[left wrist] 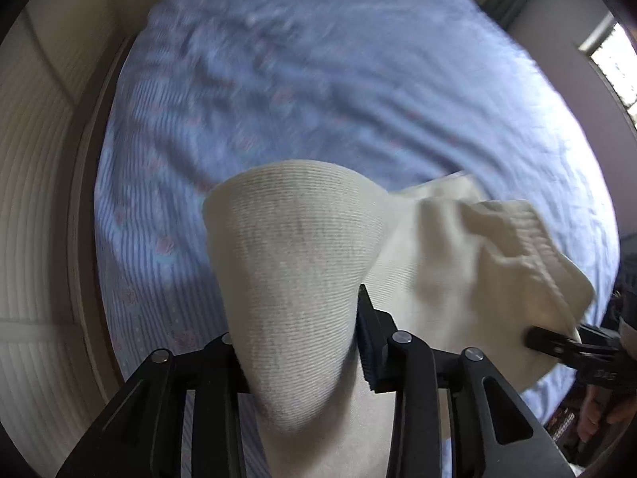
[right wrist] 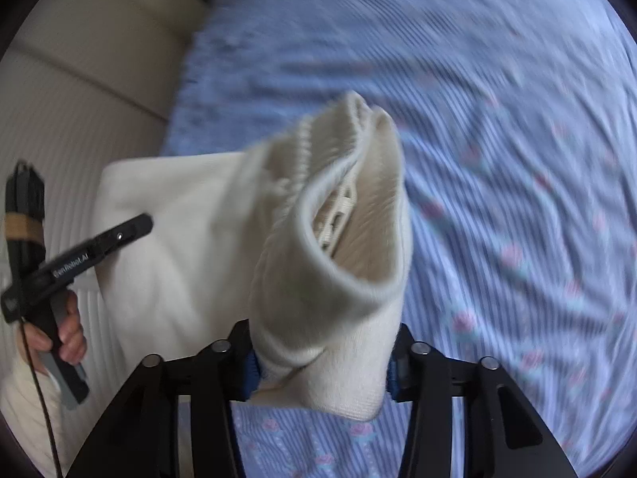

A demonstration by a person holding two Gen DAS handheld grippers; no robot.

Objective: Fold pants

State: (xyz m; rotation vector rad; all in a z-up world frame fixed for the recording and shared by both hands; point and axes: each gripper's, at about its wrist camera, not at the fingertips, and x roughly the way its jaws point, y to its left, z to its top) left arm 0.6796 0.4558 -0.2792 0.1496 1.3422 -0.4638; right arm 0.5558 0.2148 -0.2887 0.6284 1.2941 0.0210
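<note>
Left gripper [left wrist: 294, 342] is clamped on a fold of the cream pants [left wrist: 438, 263]; right gripper [right wrist: 322, 362] is clamped on the bunched waistband end (ribbed band open toward the camera). The garment hangs between the two grippers, lifted above the blue striped bed sheet [right wrist: 497, 159], long axis running gripper to gripper. The headboard [left wrist: 43, 183] flanks the bed's left edge.

Open bedsheet [right wrist: 517, 159]; headboard [left wrist: 43, 183] alongside.

Pants [left wrist: 294, 279] hang betw. both hand-held grippers, above bed [left wrist: 318, 79]; headboard [left wrist: 40, 199] to bed's left.
</note>
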